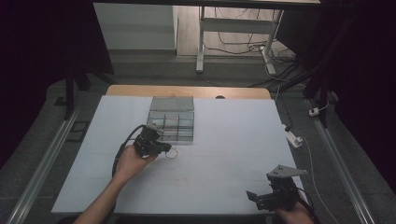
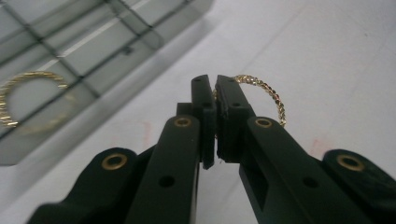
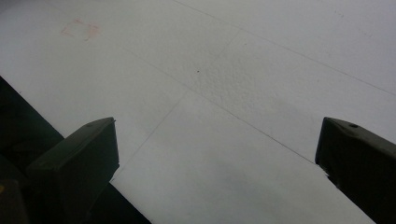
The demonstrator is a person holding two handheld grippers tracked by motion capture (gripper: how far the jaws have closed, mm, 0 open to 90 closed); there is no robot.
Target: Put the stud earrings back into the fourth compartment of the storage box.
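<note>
While its jaws pinch the edge of a gold ring [image 2: 268, 93], the left gripper [image 2: 215, 100] hovers above the white table [image 2: 327, 42], just beside a clear compartment box [image 2: 93, 51] holding a second gold ring [image 2: 28, 95]; well apart, the right gripper [image 3: 217, 154] rests, jaws spread, nothing between them.

Dim rm, grey floor [image 1: 154, 70], cables [image 1: 243, 49]
</note>
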